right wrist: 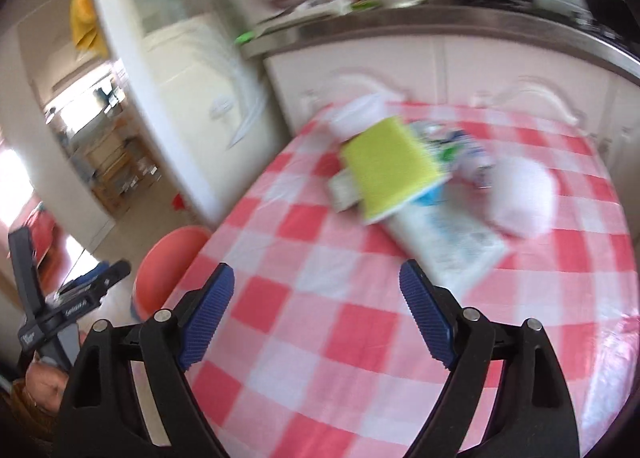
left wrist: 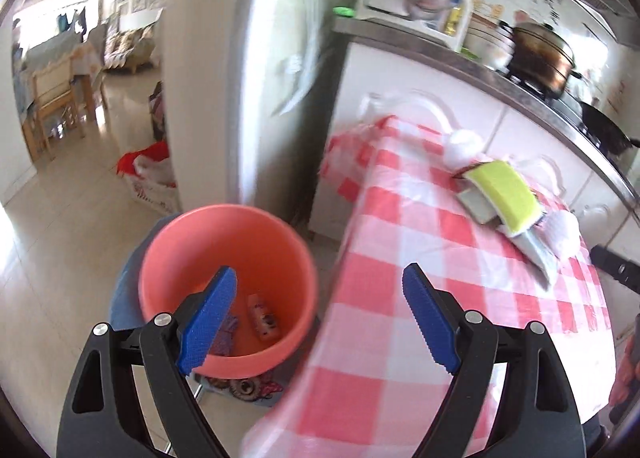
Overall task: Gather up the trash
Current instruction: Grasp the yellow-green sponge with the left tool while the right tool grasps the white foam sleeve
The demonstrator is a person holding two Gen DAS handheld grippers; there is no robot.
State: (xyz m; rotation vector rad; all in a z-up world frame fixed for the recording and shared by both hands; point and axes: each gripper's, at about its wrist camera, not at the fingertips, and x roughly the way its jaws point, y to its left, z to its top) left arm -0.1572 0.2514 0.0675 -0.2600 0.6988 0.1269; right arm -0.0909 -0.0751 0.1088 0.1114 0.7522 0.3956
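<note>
A pink bucket (left wrist: 228, 242) stands on the floor beside the table, with a small pink wrapper (left wrist: 262, 316) and a purple scrap lying inside. My left gripper (left wrist: 316, 314) hangs open above the bucket's right rim and the table edge, nothing between its blue pads (left wrist: 208, 322). On the red-and-white checked tablecloth (right wrist: 320, 322) lies a heap of trash: a yellow-green sponge-like piece (right wrist: 388, 166), a white printed packet (right wrist: 452, 246) and a crumpled white tissue (right wrist: 524, 198). My right gripper (right wrist: 316, 314) is open over the cloth, short of that heap. The same heap (left wrist: 504, 190) shows in the left wrist view.
White kitchen cabinets (left wrist: 420, 98) with a dark countertop back the table, carrying a pot (left wrist: 540, 58) and appliances. A white fridge (left wrist: 276, 58) stands left of it. The bucket (right wrist: 168, 270) sits at the table's left edge. The left hand's tool (right wrist: 60, 306) shows at lower left.
</note>
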